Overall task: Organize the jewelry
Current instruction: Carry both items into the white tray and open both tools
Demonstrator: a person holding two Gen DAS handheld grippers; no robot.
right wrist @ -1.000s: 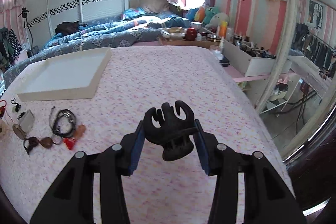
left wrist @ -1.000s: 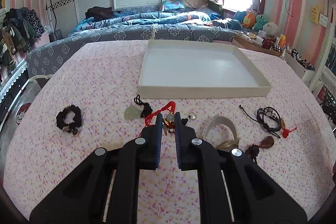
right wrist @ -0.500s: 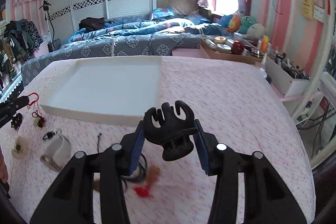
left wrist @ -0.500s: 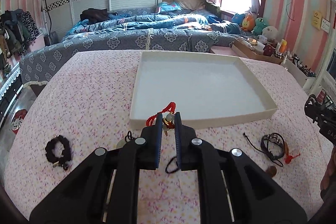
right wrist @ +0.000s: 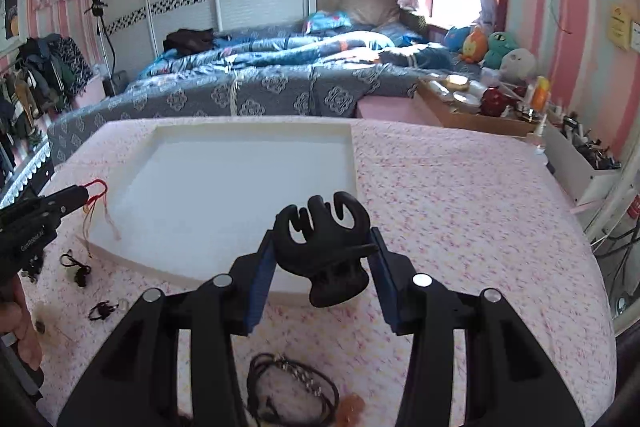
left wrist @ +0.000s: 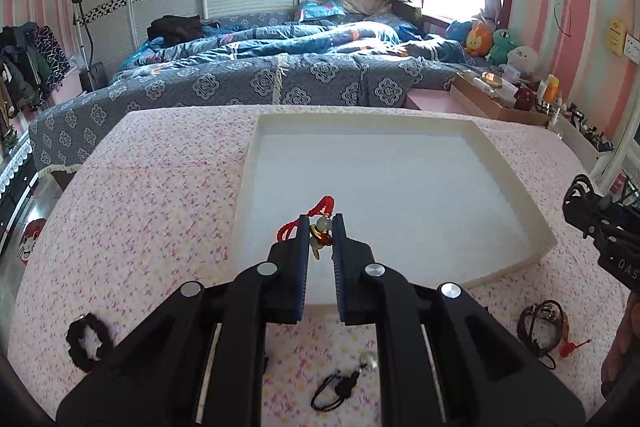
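Above the white tray (left wrist: 516, 183), the left gripper (left wrist: 320, 227) pinches a red-corded charm (left wrist: 320, 233) while the right gripper (right wrist: 324, 247) clamps a black claw clip (right wrist: 324, 251).

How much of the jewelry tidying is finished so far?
Nothing is stored yet: the shallow white tray looks empty. In hand: the left gripper pinches a red-corded charm over the tray; the right gripper clamps a black claw hair clip. Left: the black scrunchie and dark cord bracelets.
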